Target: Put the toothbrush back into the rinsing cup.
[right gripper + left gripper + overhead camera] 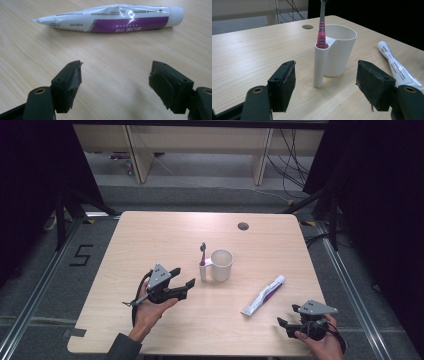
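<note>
Light wooden table (150,235) with round hole (243,226); grey floor beyond.

floor (60,270): taped "5" | toothpaste tube (112,18): printed text, too small to read

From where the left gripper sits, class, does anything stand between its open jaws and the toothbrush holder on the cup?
Nothing visible does. The left gripper faces the toothbrush standing in the holder tube on the white cup, with bare table between them. The toothpaste tube lies off to one side.
</note>
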{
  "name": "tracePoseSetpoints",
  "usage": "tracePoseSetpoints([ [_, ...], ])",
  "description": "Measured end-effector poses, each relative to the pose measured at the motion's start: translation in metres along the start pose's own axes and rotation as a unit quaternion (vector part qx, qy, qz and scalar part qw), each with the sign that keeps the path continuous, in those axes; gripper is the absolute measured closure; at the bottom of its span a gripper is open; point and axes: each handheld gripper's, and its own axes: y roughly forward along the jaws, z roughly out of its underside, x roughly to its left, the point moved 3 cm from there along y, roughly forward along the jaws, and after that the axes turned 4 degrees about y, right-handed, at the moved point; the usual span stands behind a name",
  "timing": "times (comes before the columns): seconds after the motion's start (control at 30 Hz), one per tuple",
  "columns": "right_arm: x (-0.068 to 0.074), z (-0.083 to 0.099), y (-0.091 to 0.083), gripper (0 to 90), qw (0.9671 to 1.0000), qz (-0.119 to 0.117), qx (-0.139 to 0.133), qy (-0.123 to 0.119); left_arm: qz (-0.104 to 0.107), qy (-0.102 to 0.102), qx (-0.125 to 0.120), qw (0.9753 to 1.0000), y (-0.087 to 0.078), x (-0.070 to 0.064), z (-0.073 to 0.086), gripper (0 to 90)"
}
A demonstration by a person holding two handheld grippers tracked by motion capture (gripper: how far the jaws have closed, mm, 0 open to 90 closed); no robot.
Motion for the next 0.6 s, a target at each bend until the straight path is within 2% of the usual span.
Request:
tracePoseSetpoints([
  [0.23,0.000,0.001,0.000,26.5,1.0000,-0.007,0.004,0.006,0.003,0.002,0.002,1.0000,-0.012,-0.006,0.009,30.3],
  [0.4,-0.002,0.001,0.000,26.6,1.0000,-0.001,0.003,0.005,0.010,0.008,0.011,0.9999,-0.021,-0.011,0.016,29.8],
  [0.43,0.003,0.002,-0.001,26.6,0.9994,-0.006,0.013,0.032,0.016,0.010,0.009,0.9998,-0.021,-0.012,0.018,29.5],
  [0.5,-0.001,0.001,0.000,26.5,1.0000,-0.002,0.002,0.004,0.015,0.016,0.019,0.9996,-0.026,-0.014,0.022,29.1],
  [0.53,-0.001,0.001,0.000,26.5,1.0000,-0.002,0.000,0.001,0.015,0.016,0.022,0.9995,-0.027,-0.016,0.025,28.6],
  [0.57,0.002,0.002,0.000,26.5,0.9997,-0.005,0.010,0.021,0.022,0.016,0.021,0.9994,-0.029,-0.016,0.027,28.1],
  [0.6,0.001,0.002,0.000,26.5,0.9999,-0.004,0.008,0.014,0.021,0.017,0.025,0.9993,-0.031,-0.017,0.029,27.6],
])
